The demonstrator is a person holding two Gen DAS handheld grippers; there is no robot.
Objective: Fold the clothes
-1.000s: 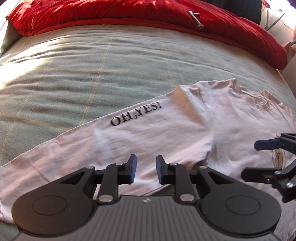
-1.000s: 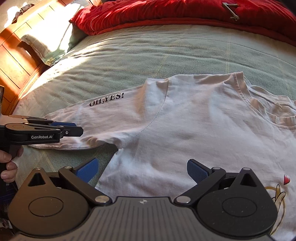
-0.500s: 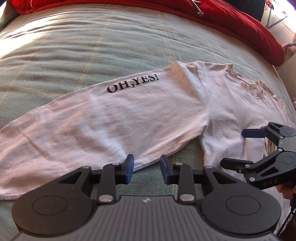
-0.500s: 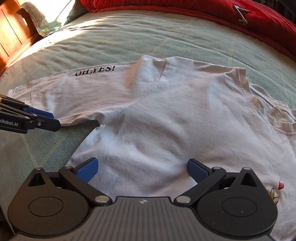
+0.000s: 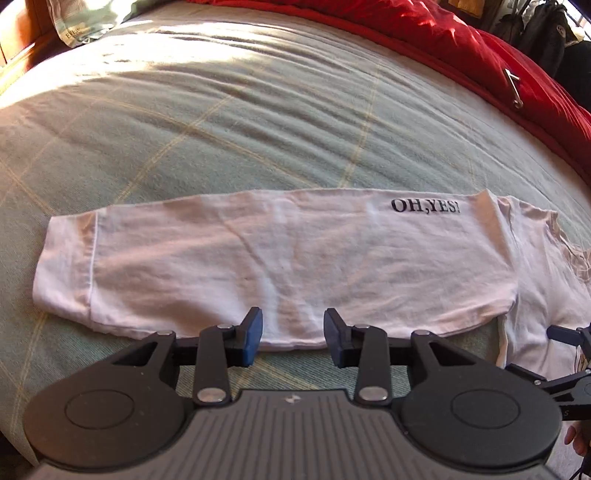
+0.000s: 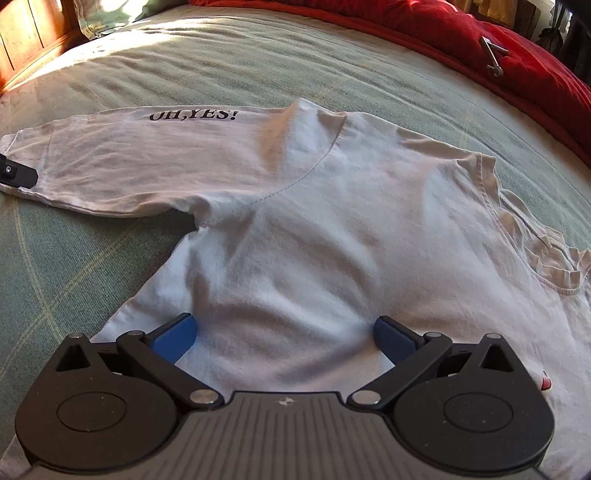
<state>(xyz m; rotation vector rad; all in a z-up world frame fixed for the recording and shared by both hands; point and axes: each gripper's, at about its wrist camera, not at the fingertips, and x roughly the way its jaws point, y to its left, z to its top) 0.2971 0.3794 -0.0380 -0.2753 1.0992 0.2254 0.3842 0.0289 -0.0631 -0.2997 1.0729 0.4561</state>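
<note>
A white long-sleeved shirt (image 6: 332,229) lies flat on a green bedspread (image 5: 221,122). Its sleeve (image 5: 258,258), printed "OH,YES!" (image 5: 424,206), stretches out to the left. My left gripper (image 5: 292,341) is open and empty, its blue pads just at the sleeve's near edge, around the middle of the sleeve. My right gripper (image 6: 283,338) is wide open and empty over the shirt's body, below the armpit. The right gripper also shows at the right edge of the left wrist view (image 5: 569,354). The tip of the left gripper shows at the far left of the right wrist view (image 6: 16,173).
A red duvet (image 5: 498,48) with a metal clip (image 6: 493,55) on it lies along the far side of the bed. A pillow (image 5: 85,18) and a wooden headboard (image 6: 26,37) are at the far left. The shirt's neckline (image 6: 535,251) is at the right.
My left gripper has moved left along the sleeve, so the cuff end is now in view and its jaws have opened a little. My right gripper has moved forward over the shirt's body.
</note>
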